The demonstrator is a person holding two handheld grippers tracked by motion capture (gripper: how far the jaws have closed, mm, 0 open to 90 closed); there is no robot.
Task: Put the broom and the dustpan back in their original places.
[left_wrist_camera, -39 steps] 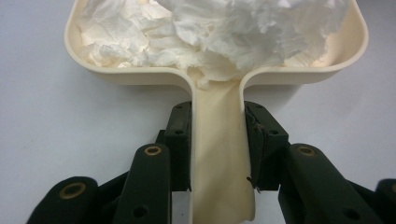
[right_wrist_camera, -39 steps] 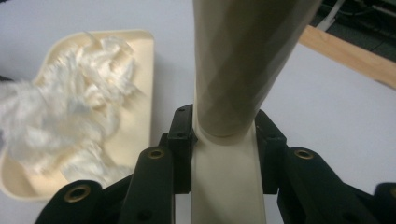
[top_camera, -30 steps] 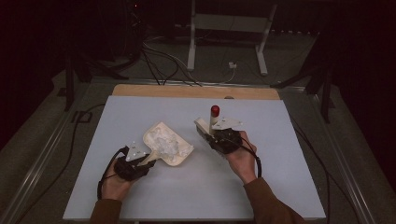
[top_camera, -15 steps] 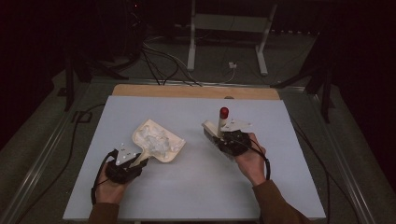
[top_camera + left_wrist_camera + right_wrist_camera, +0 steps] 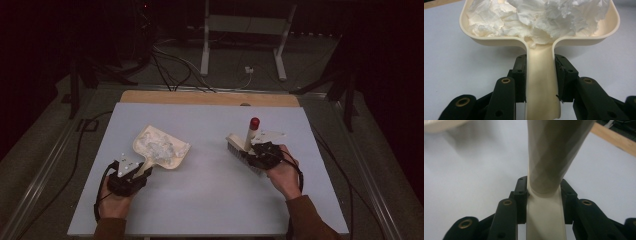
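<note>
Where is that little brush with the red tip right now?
In the high view the brush is on the right side of the table, held by the right tongs, apart from the paper-filled dustpan at left.

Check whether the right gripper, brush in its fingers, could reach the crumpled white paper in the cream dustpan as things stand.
Probably yes: bare grey table lies between the right gripper with its cream red-tipped brush and the cream plastic dustpan holding crumpled white paper.

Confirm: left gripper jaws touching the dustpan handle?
Touching. The left gripper view shows the left gripper with both jaws pressed flat against the sides of the dustpan handle, no gap.
</note>
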